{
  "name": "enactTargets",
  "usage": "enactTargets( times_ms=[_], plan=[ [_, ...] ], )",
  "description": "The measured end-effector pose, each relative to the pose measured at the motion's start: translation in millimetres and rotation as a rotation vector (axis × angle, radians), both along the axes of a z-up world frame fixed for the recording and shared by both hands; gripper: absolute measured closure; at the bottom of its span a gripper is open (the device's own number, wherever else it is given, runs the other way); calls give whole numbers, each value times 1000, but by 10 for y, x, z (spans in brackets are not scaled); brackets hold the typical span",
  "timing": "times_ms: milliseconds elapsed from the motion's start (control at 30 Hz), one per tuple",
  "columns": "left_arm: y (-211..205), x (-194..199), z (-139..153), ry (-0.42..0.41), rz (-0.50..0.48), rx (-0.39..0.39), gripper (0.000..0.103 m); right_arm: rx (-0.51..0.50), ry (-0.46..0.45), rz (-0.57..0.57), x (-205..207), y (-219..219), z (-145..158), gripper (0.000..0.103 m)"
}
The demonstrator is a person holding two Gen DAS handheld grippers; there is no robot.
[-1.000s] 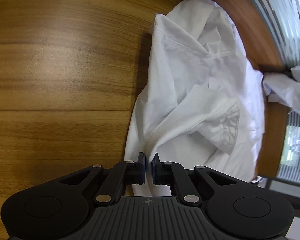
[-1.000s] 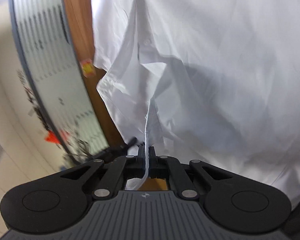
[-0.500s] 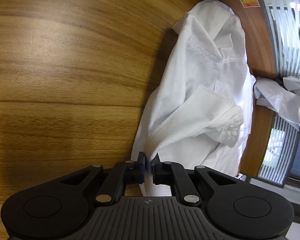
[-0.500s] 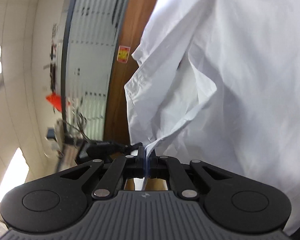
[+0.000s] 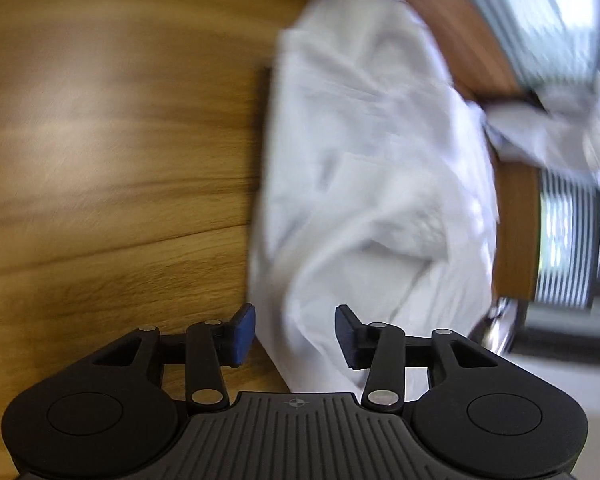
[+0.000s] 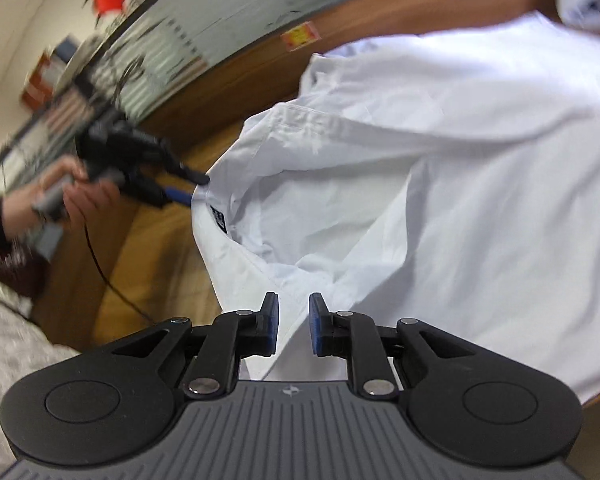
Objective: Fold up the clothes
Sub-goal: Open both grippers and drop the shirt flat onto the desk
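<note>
Right wrist view: right gripper gapes over the white shirt's near edge, left gripper open too, shirt stretching away along the table.

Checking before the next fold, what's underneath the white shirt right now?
The white shirt lies on the wooden table, bare wood showing beside it. Its own bunched layers cover the middle, so anything beneath cannot be seen. The left gripper and right gripper are both open.
</note>
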State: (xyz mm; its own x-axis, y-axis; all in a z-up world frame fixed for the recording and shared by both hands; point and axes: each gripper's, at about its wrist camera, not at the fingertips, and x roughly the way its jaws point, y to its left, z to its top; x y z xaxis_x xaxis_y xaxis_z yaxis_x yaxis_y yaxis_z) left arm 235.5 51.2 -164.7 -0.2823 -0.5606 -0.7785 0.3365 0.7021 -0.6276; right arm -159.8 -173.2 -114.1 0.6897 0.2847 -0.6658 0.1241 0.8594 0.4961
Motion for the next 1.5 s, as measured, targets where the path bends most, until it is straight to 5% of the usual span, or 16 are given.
enactTargets(
  times_ms=[200,467,733,1133,1500],
  plan=[
    [-359,-361,429,-221,-328,14,42,-41,14,12,28,1,157,82],
    [-458,-984,748,-540,-771,60,35,-35,10,-44,10,95,245,68],
    [-511,-1686,812,-739,-1099,47,32,-13,156,-234,-192,-2,48,66],
    [-619,-2369,533,-985,-1346,54,29,54,207,-354,-408,24,-152,58],
    [-780,-2497,217,-969,-1369,-40,29,62,212,-376,-407,49,-180,55]
  ],
)
